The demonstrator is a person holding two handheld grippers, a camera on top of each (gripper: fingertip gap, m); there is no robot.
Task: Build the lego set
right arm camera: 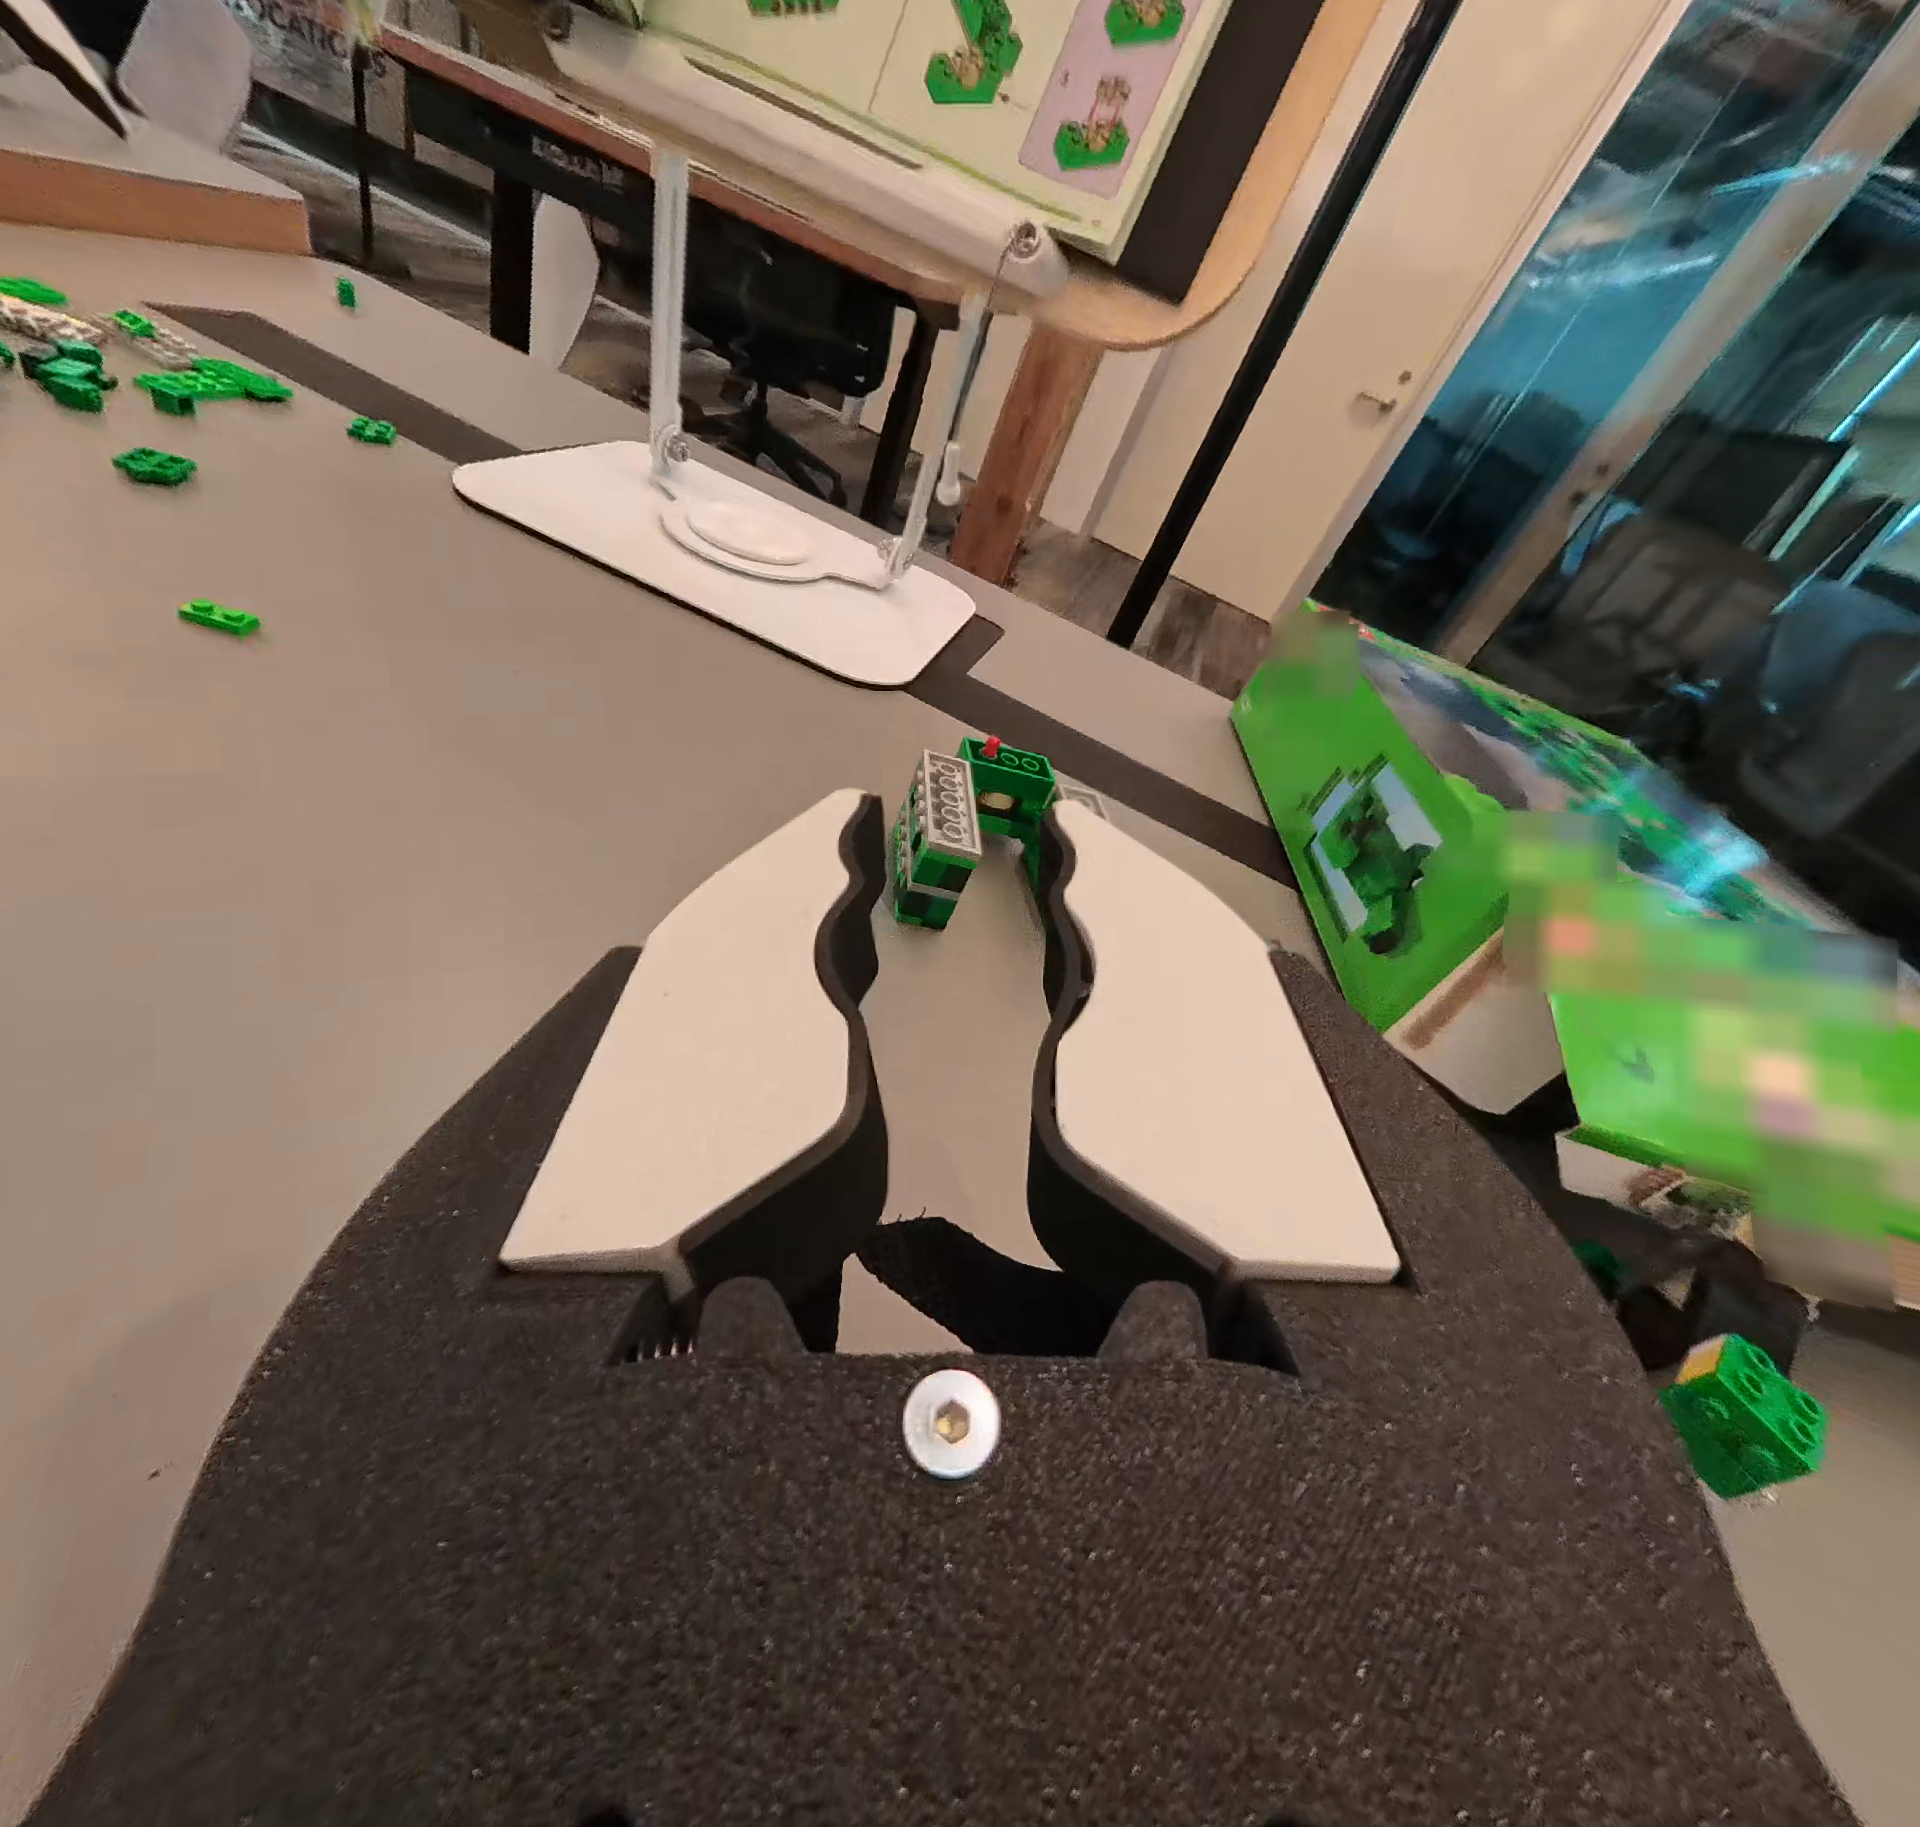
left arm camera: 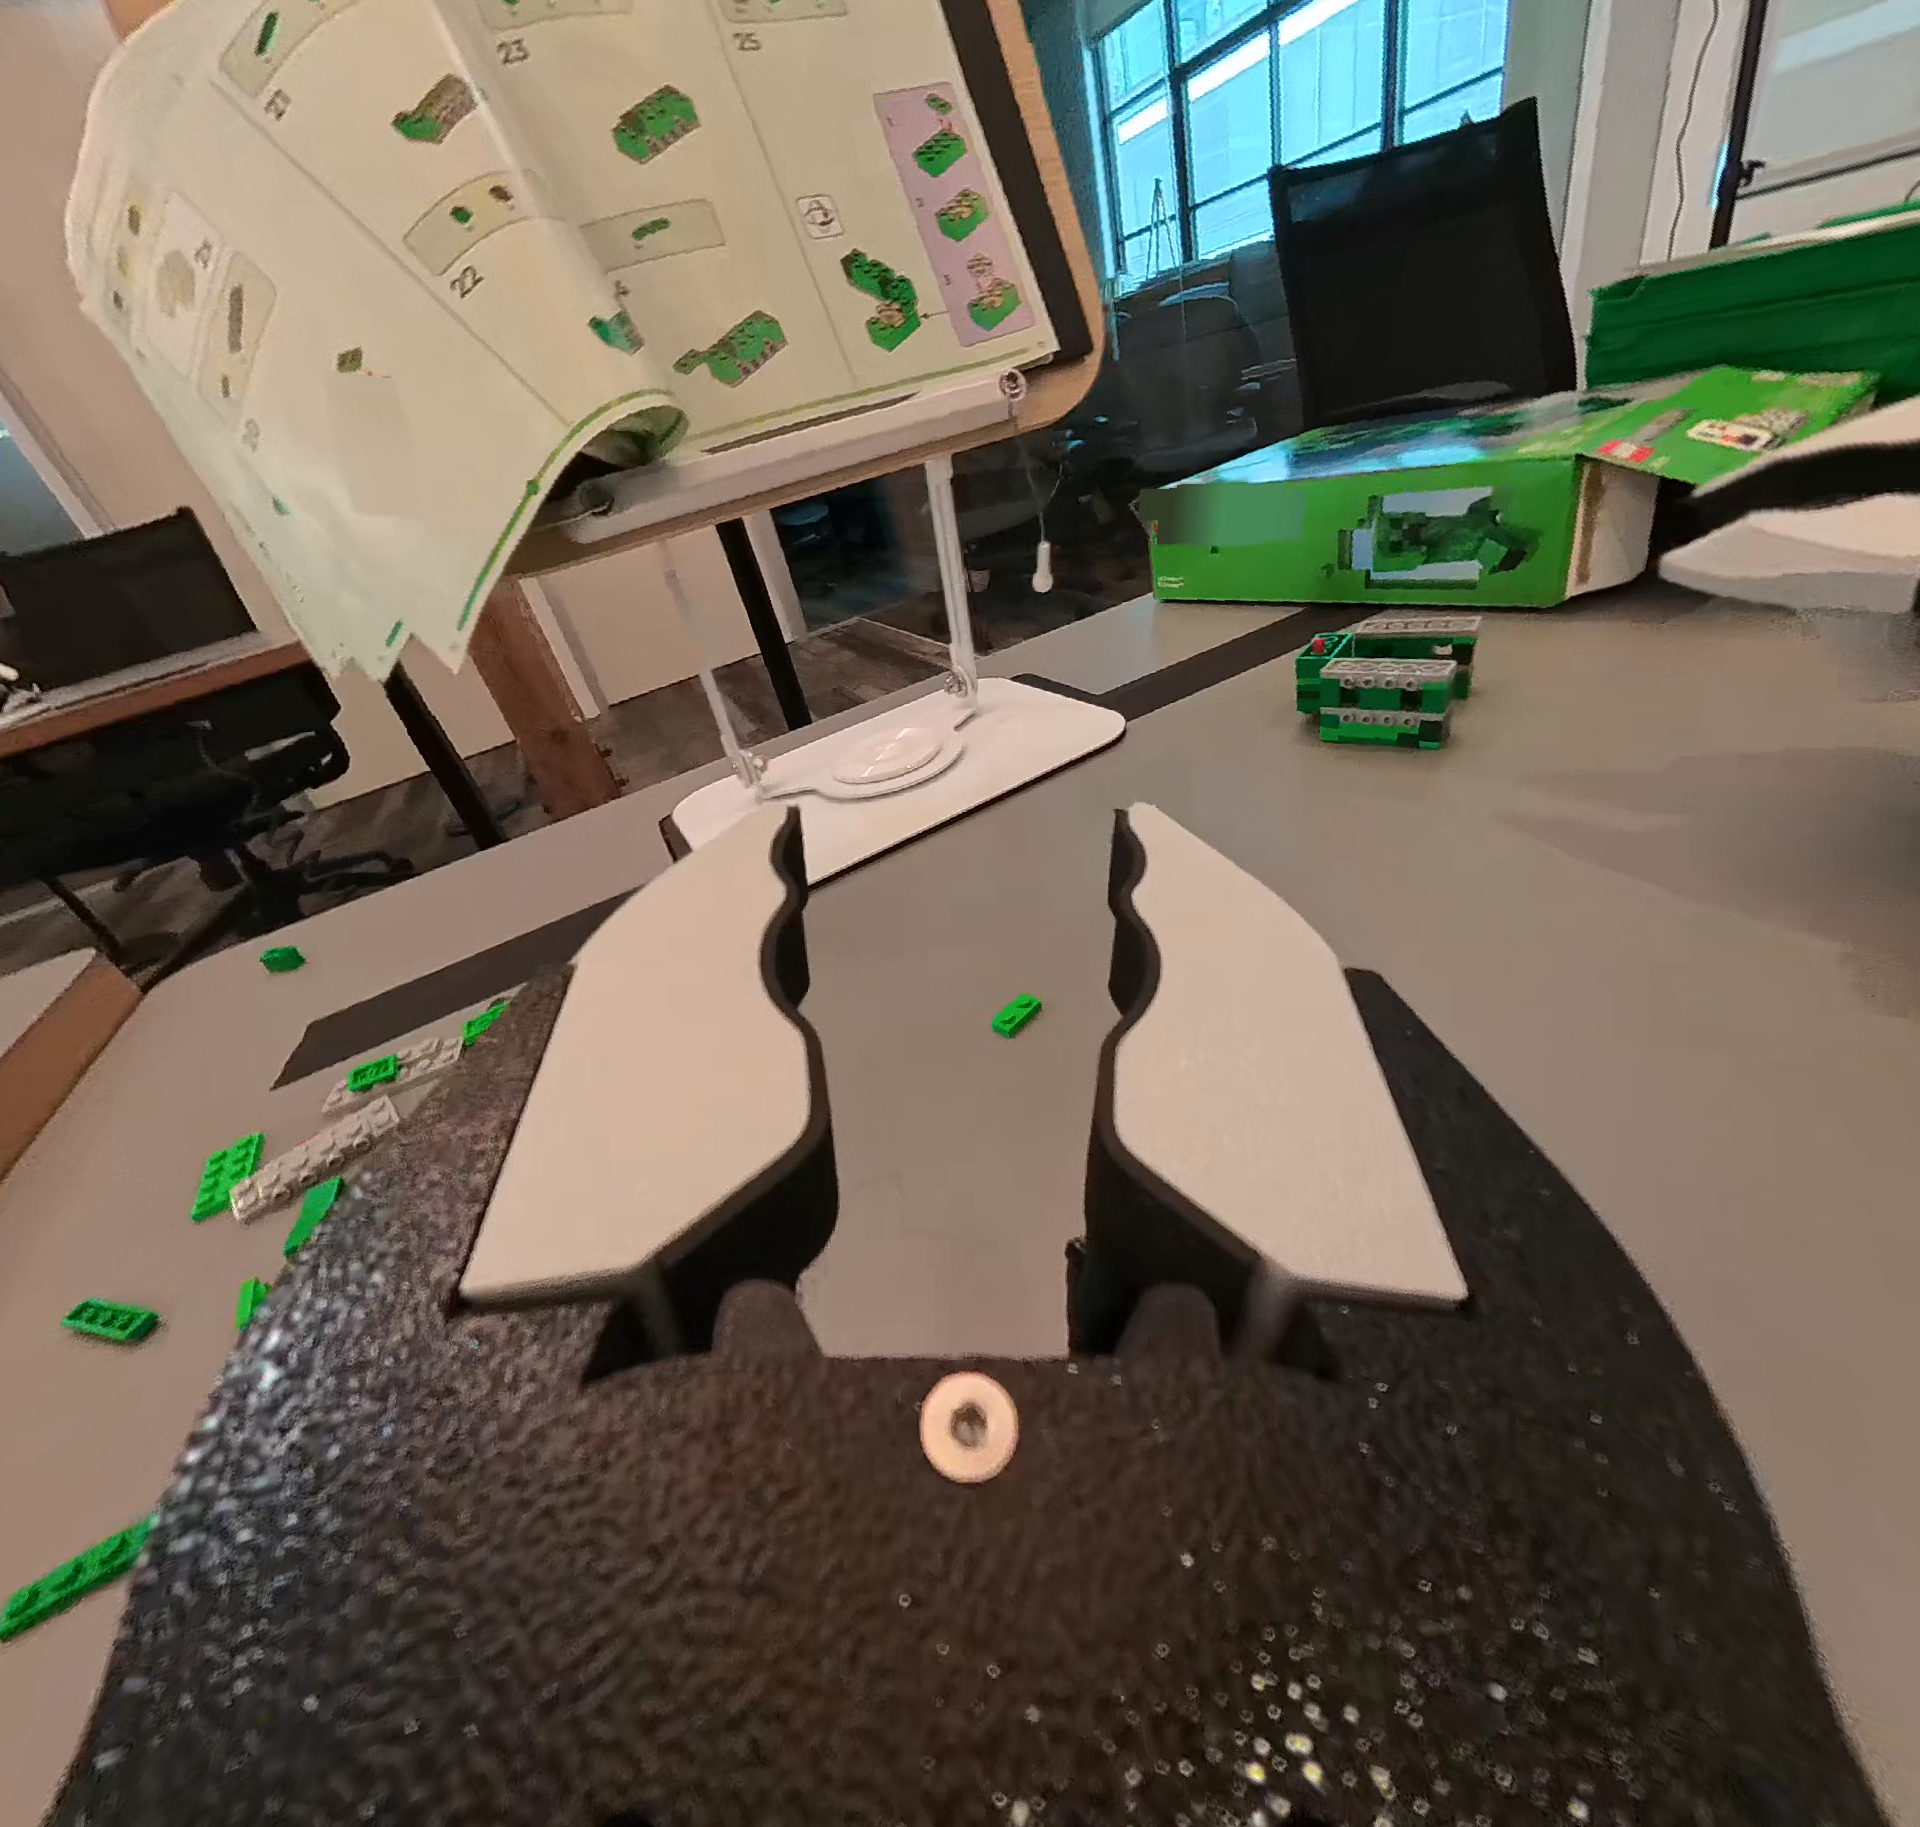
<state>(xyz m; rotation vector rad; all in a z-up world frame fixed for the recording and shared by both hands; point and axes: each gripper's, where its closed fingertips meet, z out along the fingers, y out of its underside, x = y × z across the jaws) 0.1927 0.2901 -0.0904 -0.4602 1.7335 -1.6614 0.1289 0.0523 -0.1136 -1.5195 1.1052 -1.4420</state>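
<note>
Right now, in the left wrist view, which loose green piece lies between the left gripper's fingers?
The small green plate lying alone on the grey table, framed by the open fingers. The other loose green pieces lie scattered far left.

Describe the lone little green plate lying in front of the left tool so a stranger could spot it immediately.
Start at the white flat base of the book stand on the grey table. Nearer, seen between the open left tool fingers, lies a small green two-stud plate. It sits alone, away from the scattered green and grey pieces at left.
</note>
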